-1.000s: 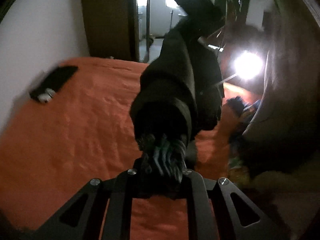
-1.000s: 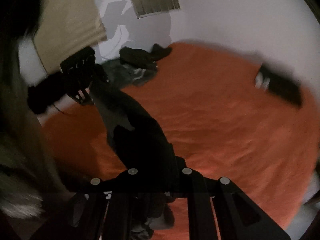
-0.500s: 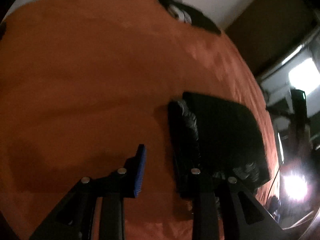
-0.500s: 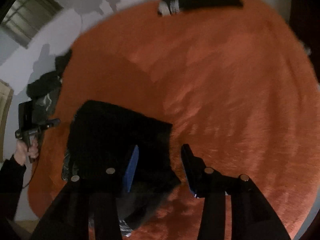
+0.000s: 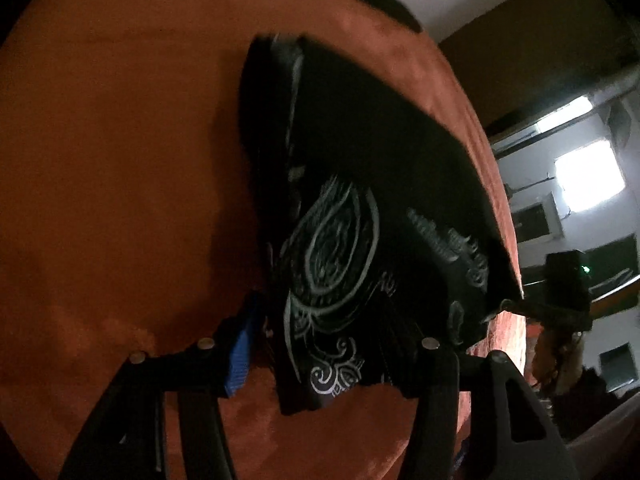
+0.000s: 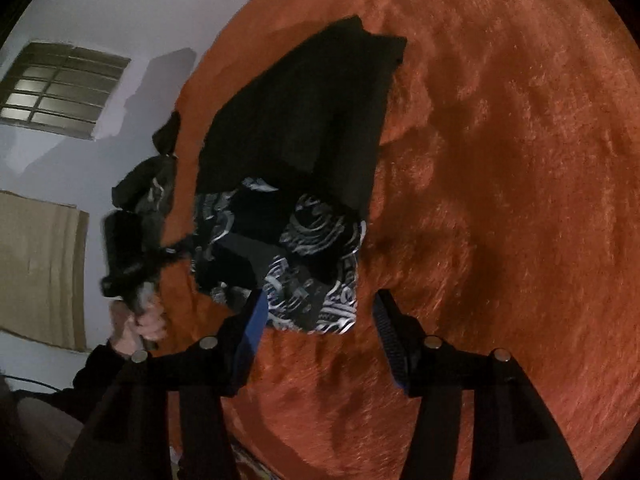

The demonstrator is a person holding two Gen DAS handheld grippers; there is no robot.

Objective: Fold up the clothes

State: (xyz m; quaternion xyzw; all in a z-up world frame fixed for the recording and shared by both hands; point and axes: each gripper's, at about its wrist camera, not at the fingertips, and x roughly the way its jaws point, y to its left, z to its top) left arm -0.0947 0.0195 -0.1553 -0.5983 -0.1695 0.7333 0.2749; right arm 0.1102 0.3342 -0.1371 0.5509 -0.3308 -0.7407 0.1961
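Note:
A black garment with a white swirl print lies folded on the orange bed cover. My left gripper is open, and the garment's near printed edge lies between its fingers. In the right wrist view the same garment lies flat with its printed end nearest me. My right gripper is open just above that end, holding nothing. A hand holds the left gripper at the garment's left edge. The right gripper shows at the garment's right corner.
A heap of dark clothes sits at the bed's left edge by the white wall. Another dark item lies at the far side of the bed. A barred window and a bright window show beyond.
A second ago both grippers were shut on the garment and held it up. It now lies on the bed, both grippers are open, and both have moved in close to its printed end.

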